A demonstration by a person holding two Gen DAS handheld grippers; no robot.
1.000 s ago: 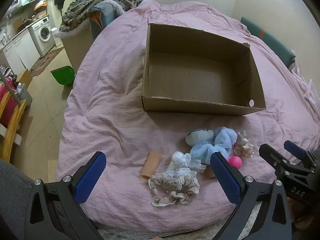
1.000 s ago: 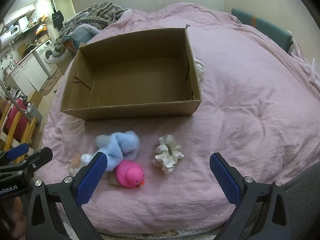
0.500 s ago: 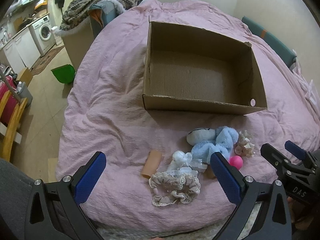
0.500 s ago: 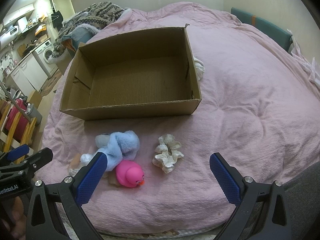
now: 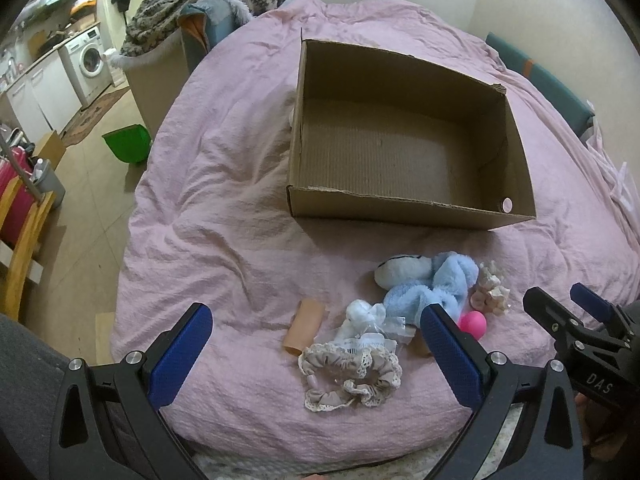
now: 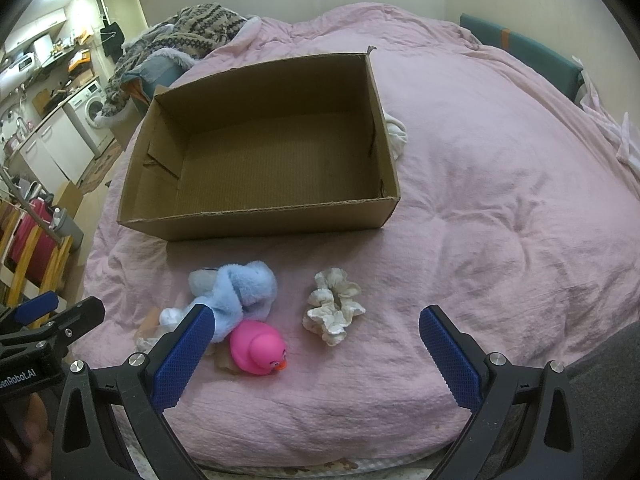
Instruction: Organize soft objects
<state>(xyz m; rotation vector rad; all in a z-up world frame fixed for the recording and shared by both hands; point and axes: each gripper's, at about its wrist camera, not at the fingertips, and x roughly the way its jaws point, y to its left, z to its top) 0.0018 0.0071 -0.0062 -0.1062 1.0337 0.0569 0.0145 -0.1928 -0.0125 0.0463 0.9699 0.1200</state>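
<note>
A: Lying near the front edge of the pink bedspread (image 6: 500, 208) is a small heap of soft things, this side of the cardboard box (image 6: 260, 224).

B: Which things?

A: A blue plush toy (image 6: 240, 292), a pink duck (image 6: 258, 346) just beside it, a cream scrunchie (image 6: 334, 306) apart to the right. The left view adds a lace scrunchie (image 5: 350, 376), a white plush (image 5: 360, 314) and a tan tube (image 5: 304, 326).

B: And the claws?

A: The left gripper (image 5: 316, 348) is spread wide, holding nothing, above the lace scrunchie. The right gripper (image 6: 316, 350) is equally released, hovering over the bedspread below the cream scrunchie.

B: The box?

A: Open-topped, nothing visible inside.
</note>
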